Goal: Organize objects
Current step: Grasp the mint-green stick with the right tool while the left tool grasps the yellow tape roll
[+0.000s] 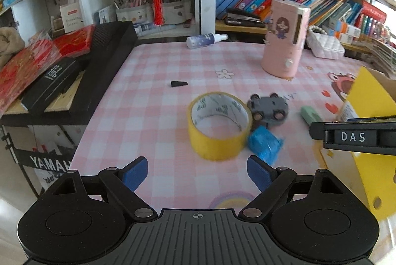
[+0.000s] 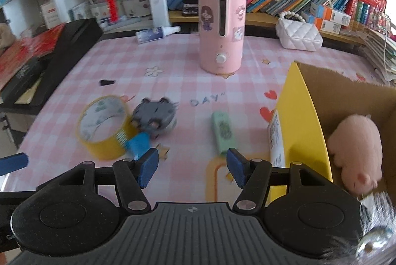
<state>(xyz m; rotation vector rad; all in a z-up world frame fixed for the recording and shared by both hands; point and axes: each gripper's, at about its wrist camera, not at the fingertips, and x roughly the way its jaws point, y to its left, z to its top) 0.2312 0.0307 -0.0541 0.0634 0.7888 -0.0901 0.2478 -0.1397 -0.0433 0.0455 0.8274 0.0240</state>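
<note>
On the pink checked tablecloth point(image 1: 153, 72) lie a yellow tape roll point(image 1: 219, 126) point(image 2: 104, 129), a grey toy car point(image 1: 268, 111) point(image 2: 156, 116) touching it, a blue packet point(image 1: 263, 143) point(image 2: 138, 145) and a mint-green oblong piece point(image 1: 310, 114) point(image 2: 224, 131). My left gripper point(image 1: 198, 171) is open and empty, hovering just short of the tape roll. My right gripper point(image 2: 193, 166) is also open with nothing between its blue pads, the green piece just beyond its right fingertip. A yellow cardboard box point(image 2: 302, 116) point(image 1: 366, 97) at the right holds a pink plush pig point(image 2: 356, 151).
A pink humidifier point(image 1: 284, 42) point(image 2: 221, 27) stands mid-table, with a spray bottle point(image 1: 205, 40) point(image 2: 156, 33) and a white quilted bag point(image 1: 325, 45) point(image 2: 298, 36) behind it. A small black scrap point(image 1: 178, 84) lies left of the tape. A black case point(image 1: 106, 62) borders the table's left edge; bookshelves rise behind.
</note>
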